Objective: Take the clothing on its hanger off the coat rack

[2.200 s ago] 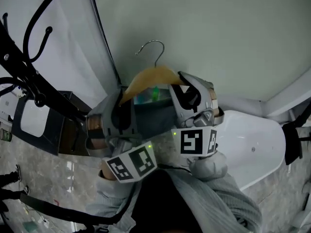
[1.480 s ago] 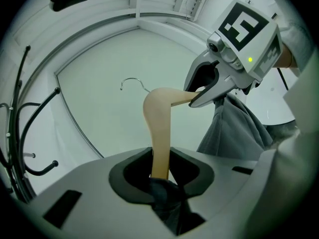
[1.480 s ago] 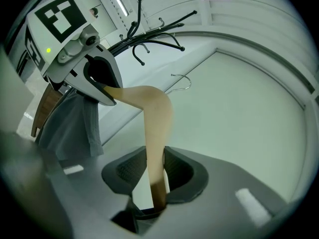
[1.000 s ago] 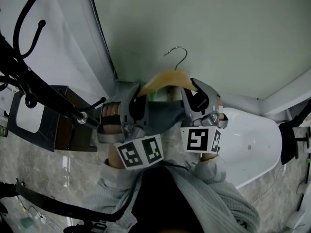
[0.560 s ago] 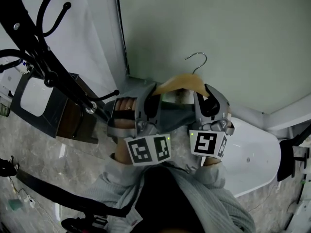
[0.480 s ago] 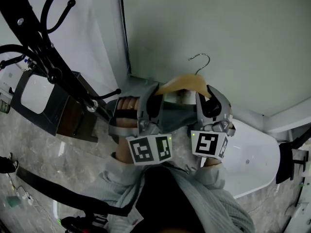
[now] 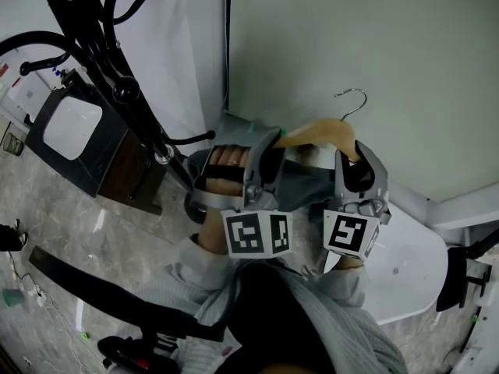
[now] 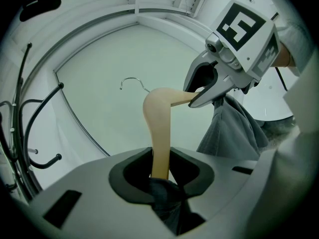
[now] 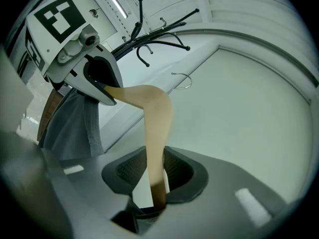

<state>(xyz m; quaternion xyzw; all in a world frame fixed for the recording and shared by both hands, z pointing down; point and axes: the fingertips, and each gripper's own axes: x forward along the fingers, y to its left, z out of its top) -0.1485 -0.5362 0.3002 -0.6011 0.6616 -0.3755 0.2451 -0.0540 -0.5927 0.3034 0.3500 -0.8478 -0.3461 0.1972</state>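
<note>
The wooden hanger (image 7: 321, 132) is off the coat rack (image 7: 117, 68) and is up in the air in front of the plain wall (image 7: 351, 37). I am holding it at both ends. A moment ago it sat more in the middle of my head view. Now it and both tools sit more to the right, and I see more of the rack at the top left. The grip has not changed. The hanger is light brown and bent like a bow. Its thin metal hook (image 7: 353, 99) sticks up and touches nothing. The grey clothing (image 7: 306, 181) hangs down from it between my two tools. The left hand-held gripper (image 8: 160, 172) is clamped on the left end of the hanger, with a bit of dark cloth pinched in too. The right hand-held gripper (image 9: 157, 185) is clamped on the right end. One black arm of the rack reaches out near the left tool, so it is tight on that side. There is open room above the hook and along the wall. A big white round thing (image 7: 405, 271) sits low on the right, near my right tool.
</note>
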